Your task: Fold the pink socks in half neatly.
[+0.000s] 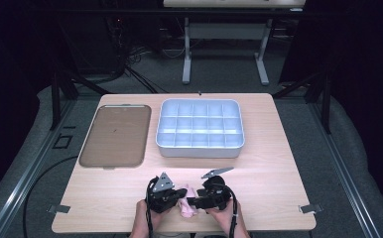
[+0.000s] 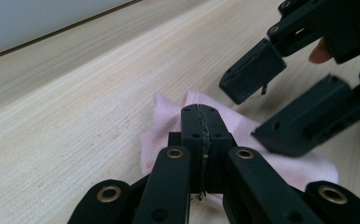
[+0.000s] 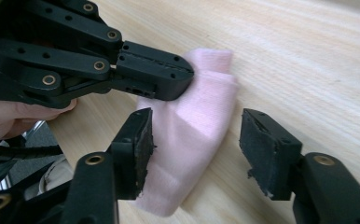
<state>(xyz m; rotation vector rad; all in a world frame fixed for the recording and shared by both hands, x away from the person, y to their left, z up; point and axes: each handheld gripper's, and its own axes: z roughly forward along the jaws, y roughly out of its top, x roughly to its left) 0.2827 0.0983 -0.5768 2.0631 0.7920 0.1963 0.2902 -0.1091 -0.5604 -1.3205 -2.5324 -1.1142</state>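
Note:
A small pink cloth [image 3: 201, 107] lies folded on the wooden table near its front edge, between the two hands [image 1: 187, 209]. My left gripper [image 2: 200, 112] is shut, its tips pinching a fold of the cloth [image 2: 162, 123] against the table. It reaches in from the left in the right gripper view [image 3: 180, 72]. My right gripper [image 3: 194, 144] is open, one jaw on each side of the cloth, and its pads are not pressing on it. In the high view the left gripper [image 1: 178, 194] and right gripper [image 1: 193, 201] point at each other, nearly touching.
A white tray [image 1: 199, 149] divided into several compartments stands at the middle back of the table. A flat brown tray [image 1: 115, 136] lies to its left. The table's front edge [image 1: 179, 231] runs just below the hands.

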